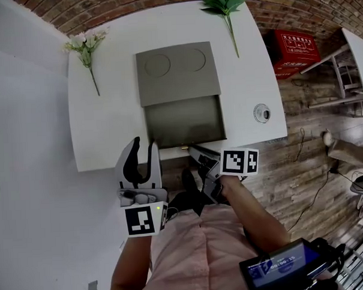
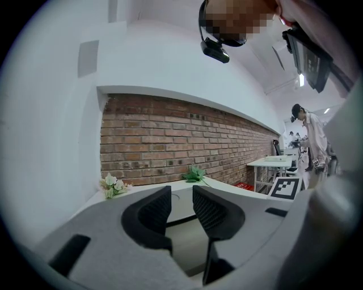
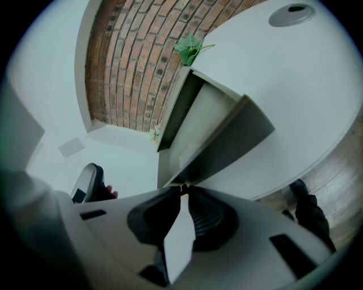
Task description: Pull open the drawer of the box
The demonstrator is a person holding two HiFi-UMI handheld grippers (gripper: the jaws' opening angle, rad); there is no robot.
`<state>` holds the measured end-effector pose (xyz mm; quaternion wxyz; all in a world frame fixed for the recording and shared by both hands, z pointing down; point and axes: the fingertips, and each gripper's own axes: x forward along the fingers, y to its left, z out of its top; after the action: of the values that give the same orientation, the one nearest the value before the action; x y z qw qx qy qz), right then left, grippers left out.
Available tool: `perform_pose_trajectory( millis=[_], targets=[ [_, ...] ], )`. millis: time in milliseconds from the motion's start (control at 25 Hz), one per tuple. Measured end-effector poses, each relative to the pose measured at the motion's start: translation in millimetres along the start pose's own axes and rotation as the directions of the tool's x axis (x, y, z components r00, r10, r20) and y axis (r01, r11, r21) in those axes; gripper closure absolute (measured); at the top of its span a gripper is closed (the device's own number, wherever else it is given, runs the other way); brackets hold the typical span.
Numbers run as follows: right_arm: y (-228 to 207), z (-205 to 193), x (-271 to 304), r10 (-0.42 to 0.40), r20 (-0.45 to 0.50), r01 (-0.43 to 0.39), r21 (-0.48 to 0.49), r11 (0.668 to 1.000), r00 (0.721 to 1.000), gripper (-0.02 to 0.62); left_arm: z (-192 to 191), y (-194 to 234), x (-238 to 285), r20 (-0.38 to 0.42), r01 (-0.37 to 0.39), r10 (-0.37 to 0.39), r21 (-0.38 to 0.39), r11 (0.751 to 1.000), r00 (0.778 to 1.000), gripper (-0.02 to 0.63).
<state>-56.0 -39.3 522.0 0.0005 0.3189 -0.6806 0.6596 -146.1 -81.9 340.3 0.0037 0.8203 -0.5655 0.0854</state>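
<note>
The flat grey box with two round recesses in its top (image 1: 177, 72) sits midway across your white table (image 1: 109, 132). Its grey drawer (image 1: 183, 120) stands pulled out toward 6 o'clock, with its plain grey floor in full sight. Your right gripper (image 3: 182, 189) is clenched on the thin pale pull tab (image 3: 178, 238) at the drawer's front, the tab pinched flat between both pads. Your left gripper (image 2: 181, 204) is released, jaws apart and grasping nothing. It hovers at 7 o'clock of the drawer, just off the table's near edge.

The drawer's front lies about level with that near edge. Bare table flanks the drawer on both sides. A white flower sprig (image 1: 86, 46) lies at 10 o'clock of the box, near the left edge. A green leafy sprig (image 1: 223, 4) lies at 1 o'clock, by the far edge. A small round white fitting (image 1: 262, 112) sits at 3 o'clock of the drawer, near the right edge. All three are well apart from the box. A brick wall (image 2: 170, 141) runs past the far edge, and a red plastic crate (image 1: 294, 51) stands on the wooden floor (image 1: 302, 166) at 2 o'clock, off the table.
</note>
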Motion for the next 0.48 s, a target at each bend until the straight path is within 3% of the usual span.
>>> perform_pose_trajectory(
  millis=[480],
  targets=[
    [-1.3, -7.1, -3.1, -0.003, 0.003, 0.003, -0.002, 1.000, 1.000, 0.546, 0.3, -2.9, -5.9, 0.007, 0.006, -0.006, 0.003, 1.000, 1.000, 0.483]
  ],
)
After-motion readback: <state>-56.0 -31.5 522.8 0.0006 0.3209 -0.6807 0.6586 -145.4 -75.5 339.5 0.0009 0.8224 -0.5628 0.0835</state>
